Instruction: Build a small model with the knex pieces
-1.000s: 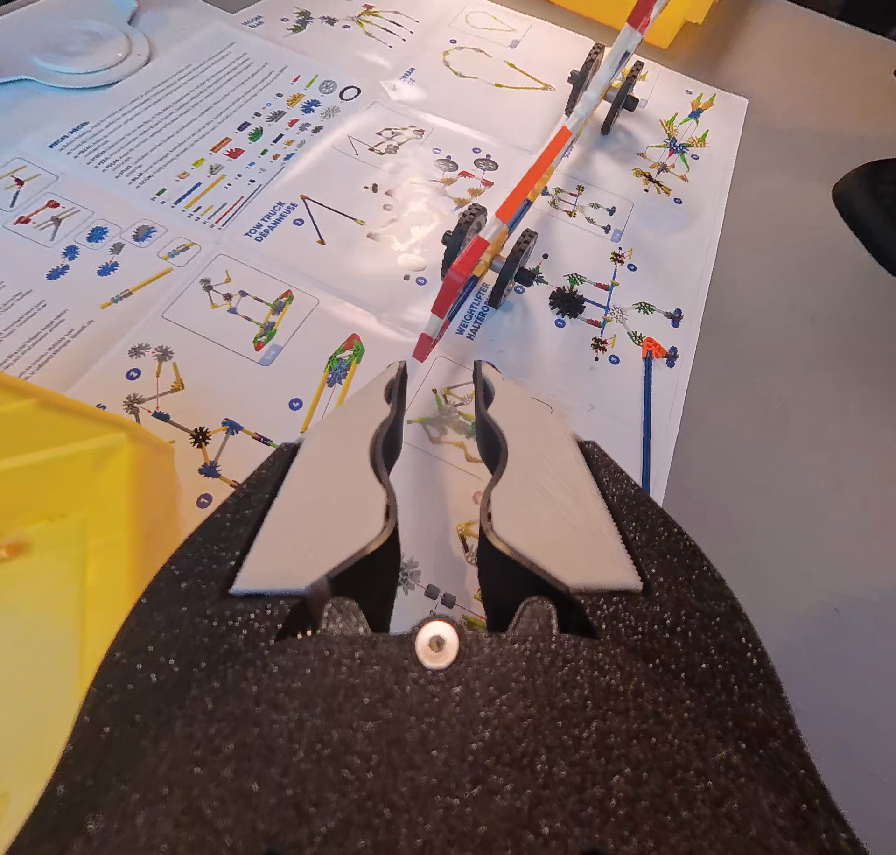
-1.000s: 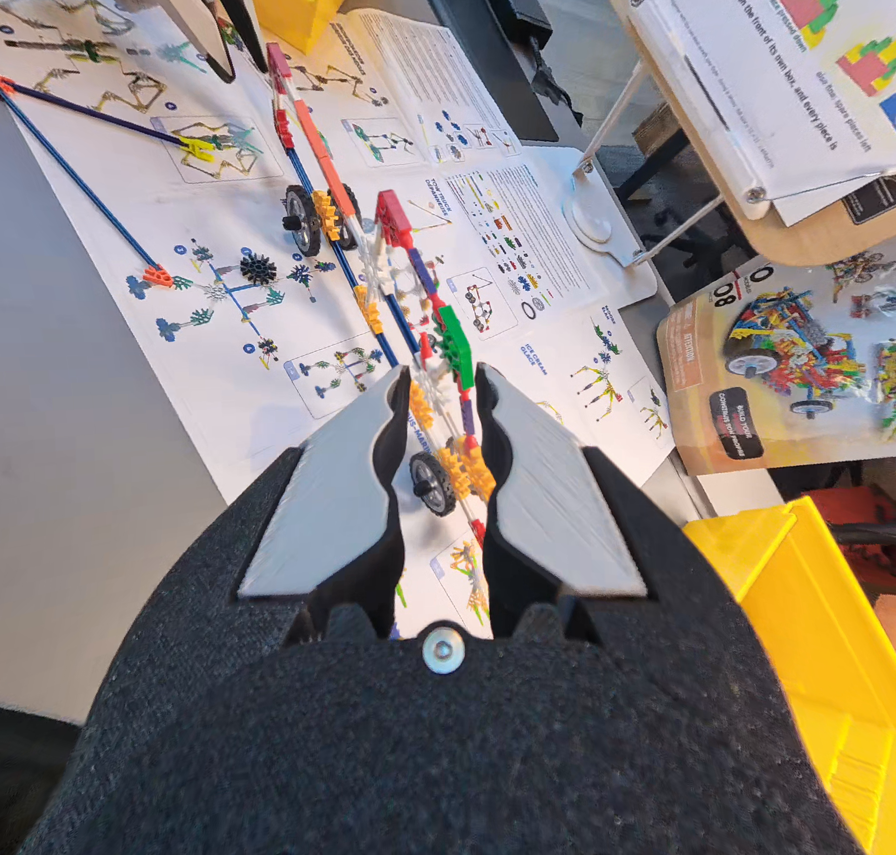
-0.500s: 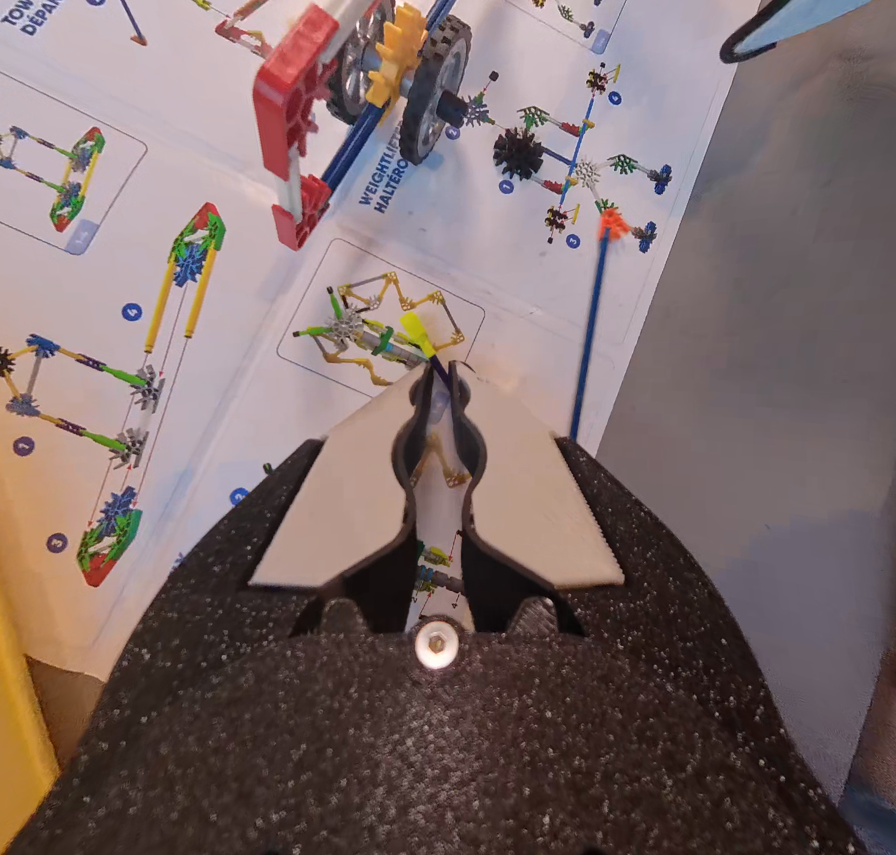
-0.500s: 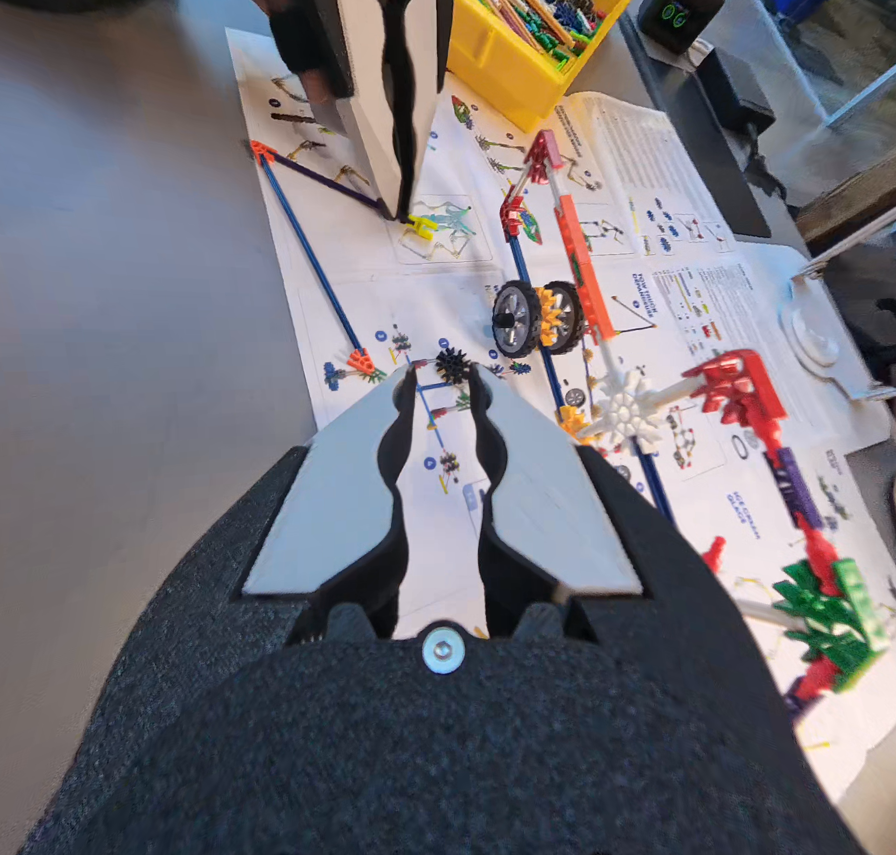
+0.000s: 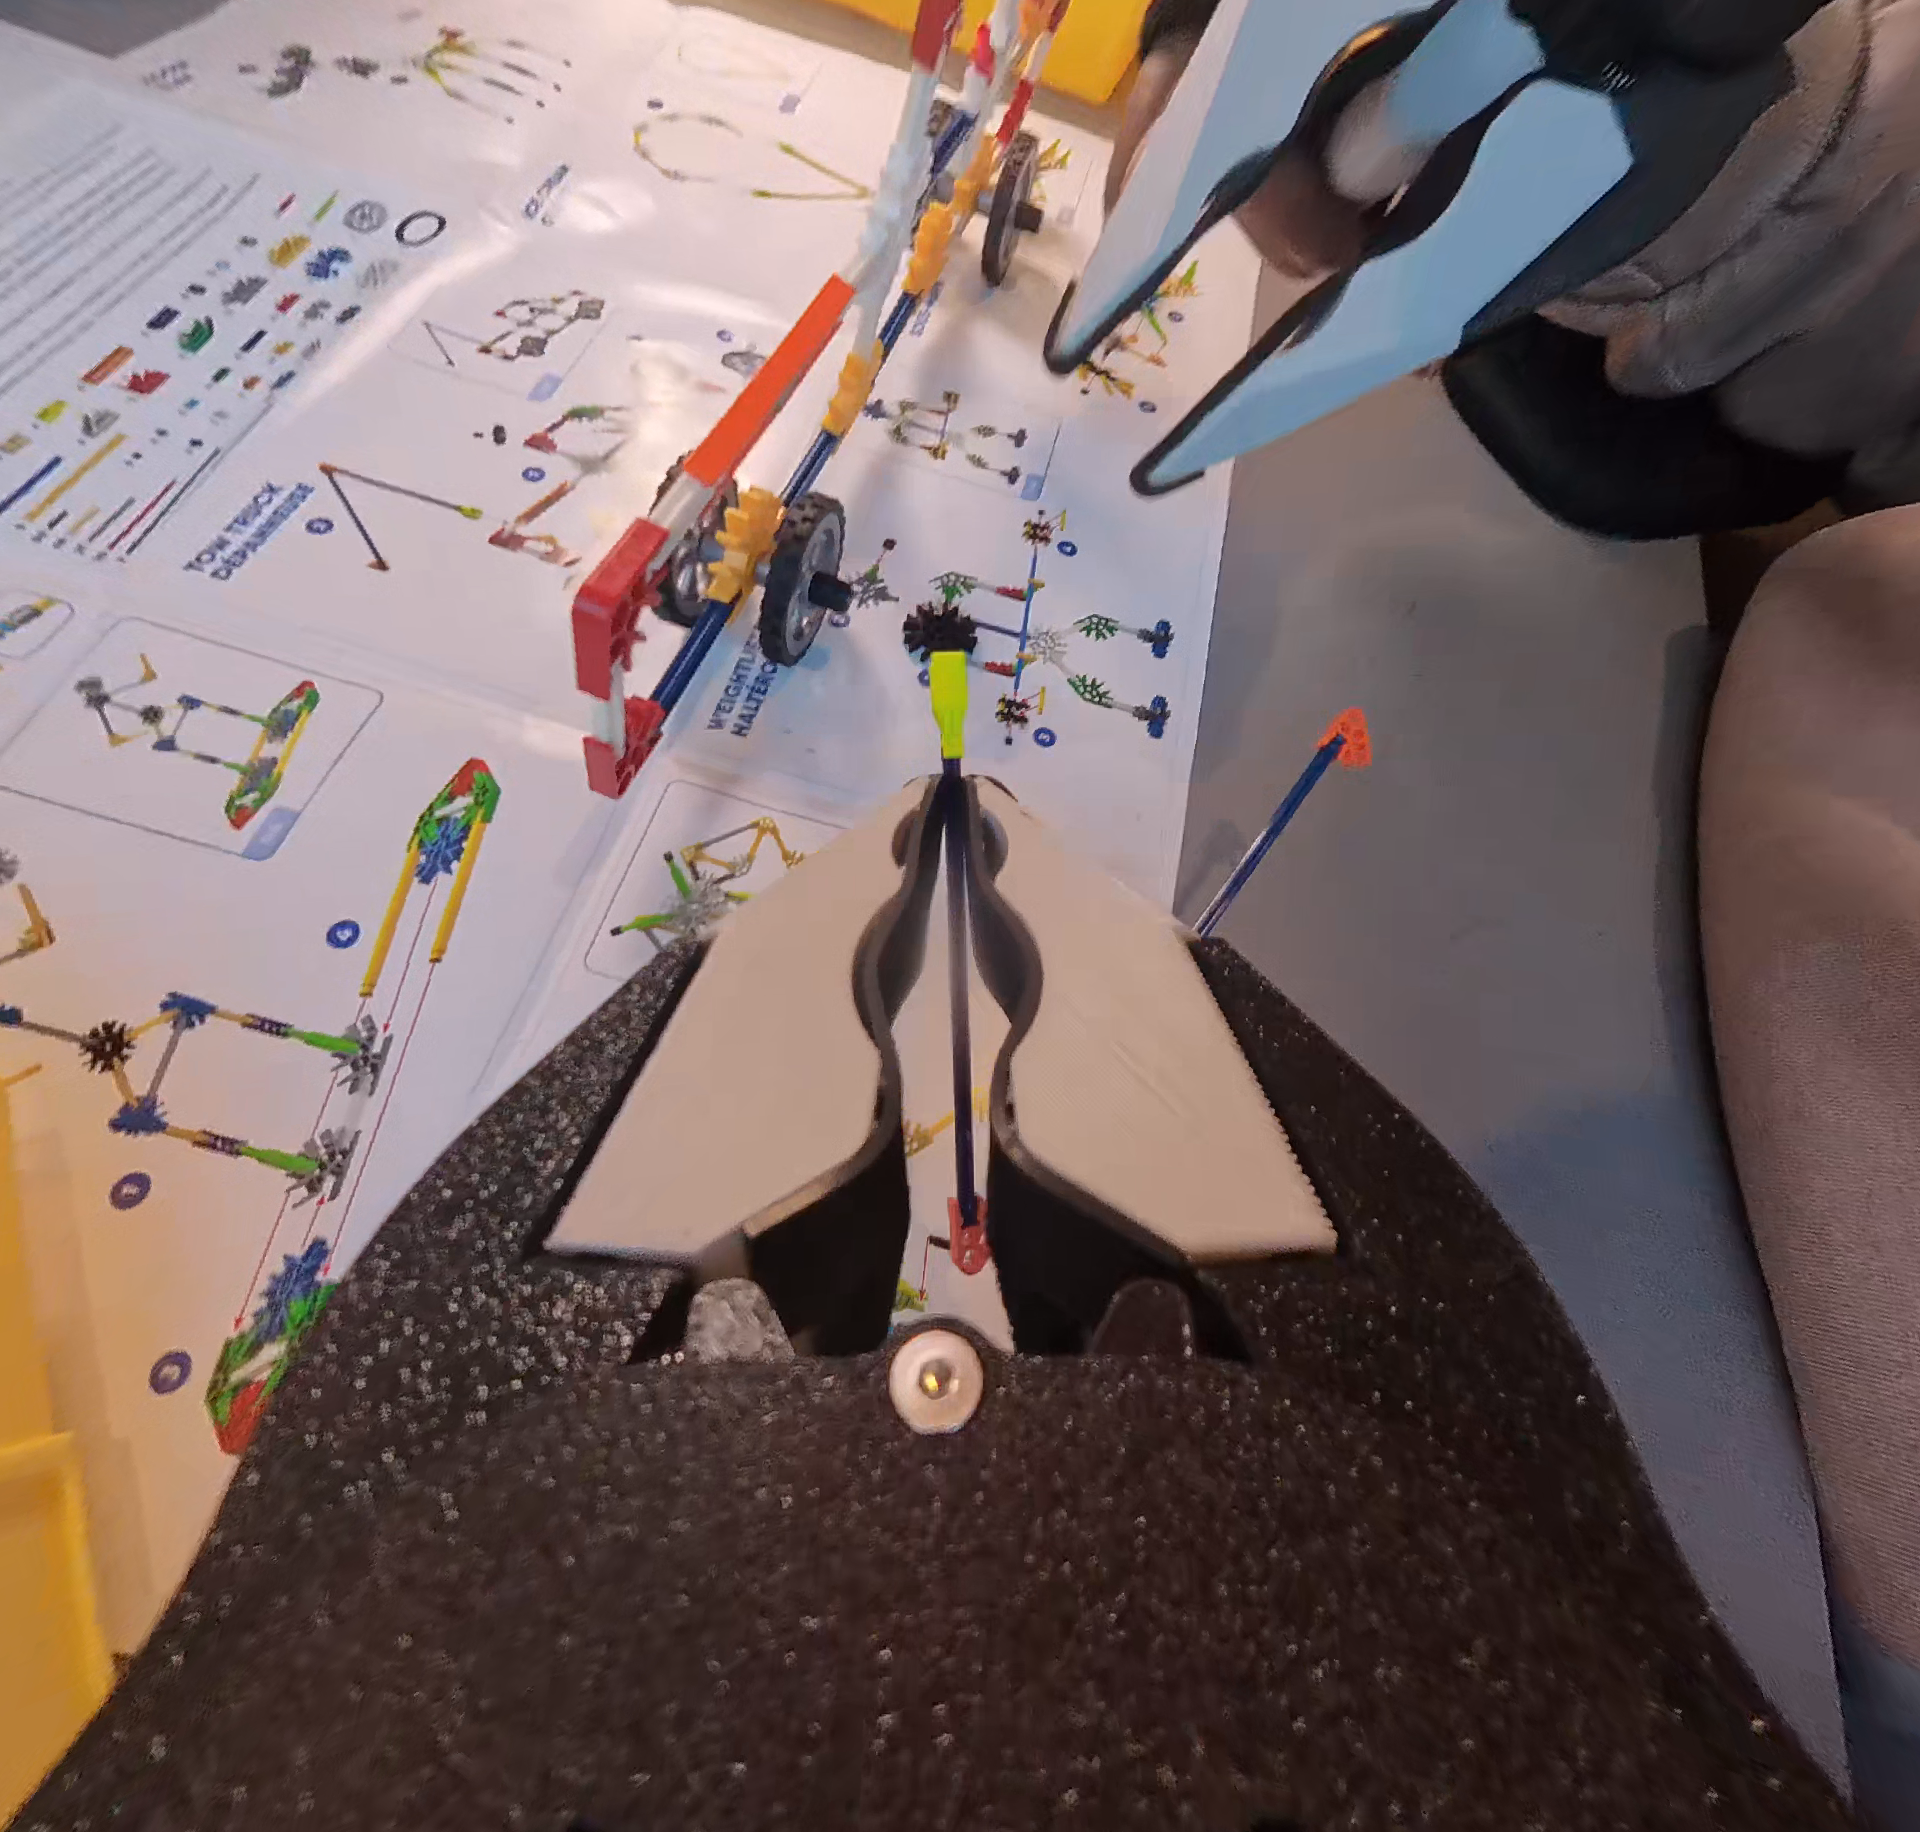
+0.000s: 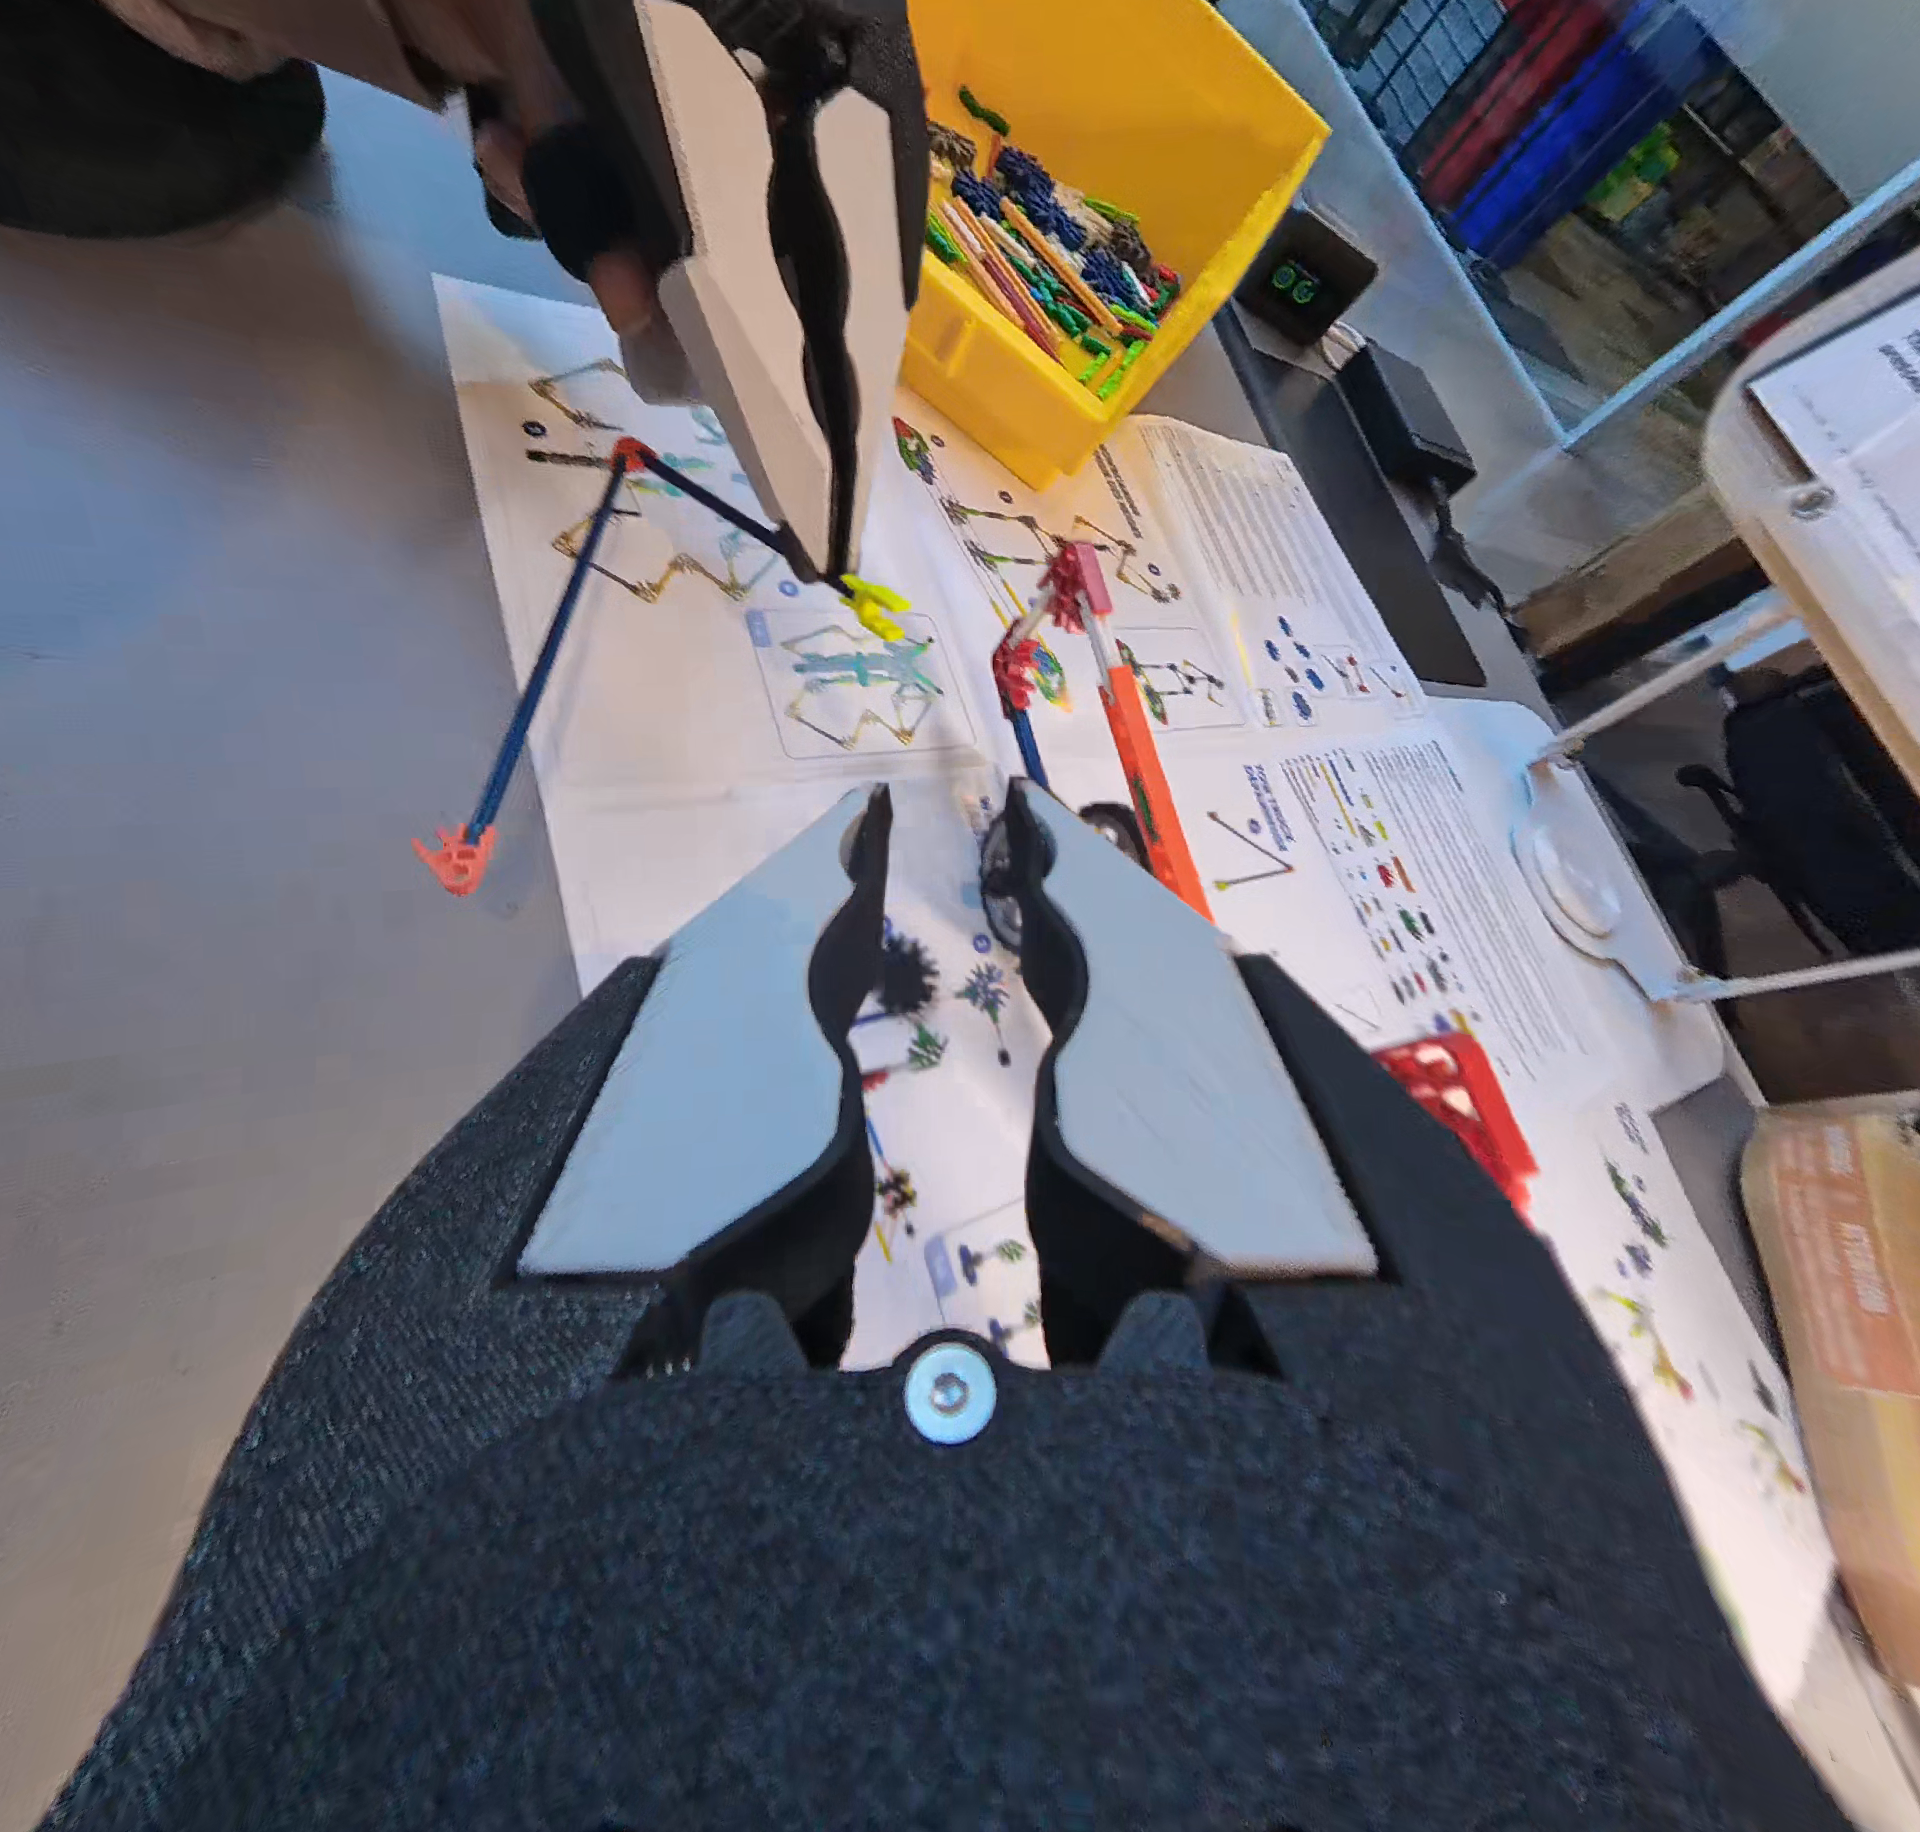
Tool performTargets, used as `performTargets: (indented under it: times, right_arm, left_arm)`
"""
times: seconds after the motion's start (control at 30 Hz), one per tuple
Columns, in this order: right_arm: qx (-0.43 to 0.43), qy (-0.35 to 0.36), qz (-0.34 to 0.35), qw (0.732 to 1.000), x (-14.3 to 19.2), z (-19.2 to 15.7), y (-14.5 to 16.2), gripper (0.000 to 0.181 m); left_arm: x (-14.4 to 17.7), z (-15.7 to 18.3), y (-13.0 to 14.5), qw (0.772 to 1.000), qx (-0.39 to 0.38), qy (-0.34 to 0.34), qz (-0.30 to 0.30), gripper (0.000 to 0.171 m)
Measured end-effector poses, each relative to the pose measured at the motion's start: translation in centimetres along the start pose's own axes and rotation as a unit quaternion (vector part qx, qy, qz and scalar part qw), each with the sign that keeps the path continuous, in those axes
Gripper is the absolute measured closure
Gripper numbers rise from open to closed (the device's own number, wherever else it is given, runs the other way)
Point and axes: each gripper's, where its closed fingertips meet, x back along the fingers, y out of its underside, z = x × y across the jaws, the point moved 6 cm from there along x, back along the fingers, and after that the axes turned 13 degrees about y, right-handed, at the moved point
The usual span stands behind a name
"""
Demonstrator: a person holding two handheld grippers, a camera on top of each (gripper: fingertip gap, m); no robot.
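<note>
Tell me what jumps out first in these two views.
The left gripper is shut on a dark blue rod tipped with a yellow-green connector, held above the instruction sheet. Beside it on the sheet stands a long wheeled model, with the open right gripper close by.

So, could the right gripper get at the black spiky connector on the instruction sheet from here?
Probably yes. The right gripper is open and holds nothing, the black spiky connector lies loose on the instruction sheet between its fingers, and nothing covers it; the wheeled model stands just beside.
</note>
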Motion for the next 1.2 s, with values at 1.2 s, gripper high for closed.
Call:
performTargets:
  times: [1.2]
  right_arm:
    - [-0.147, -0.008, 0.129, 0.981, -1.7, -0.6, -1.3, 0.173]
  left_arm:
    - [2.7, -0.9, -3.3, 0.935, 0.119, 0.132, 0.306, 0.171]
